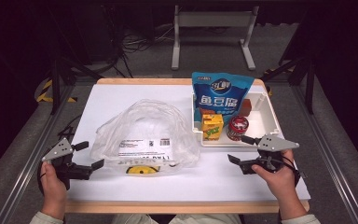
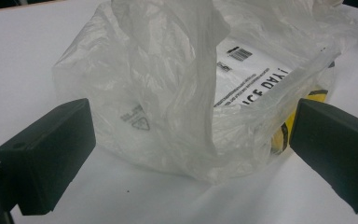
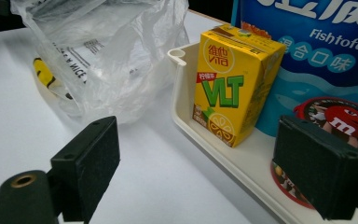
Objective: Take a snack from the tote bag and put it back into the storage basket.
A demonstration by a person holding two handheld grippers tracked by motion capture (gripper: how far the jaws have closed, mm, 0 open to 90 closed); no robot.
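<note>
A crumpled clear plastic bag (image 1: 144,135) with printed text and a yellow mark lies on the white table (image 1: 121,184), also seen close up (image 2: 191,93) and from the side (image 3: 112,51). My left gripper (image 1: 89,155) is open at the bag's left edge, jaws spread wide on either side of it (image 2: 186,149). A white tray (image 1: 265,121) holds a blue Fishtofu snack bag (image 1: 219,93), a yellow VLT drink carton (image 1: 212,127) (image 3: 228,84) and a red round tin (image 1: 237,127) (image 3: 340,121). My right gripper (image 1: 240,149) is open just in front of the tray, empty (image 3: 205,177).
A brown box (image 1: 246,107) stands in the tray behind the tin. Metal rails run along both sides of the table. A white frame (image 1: 212,32) and cables stand on the floor beyond the far edge. Bare table surface lies between the two grippers.
</note>
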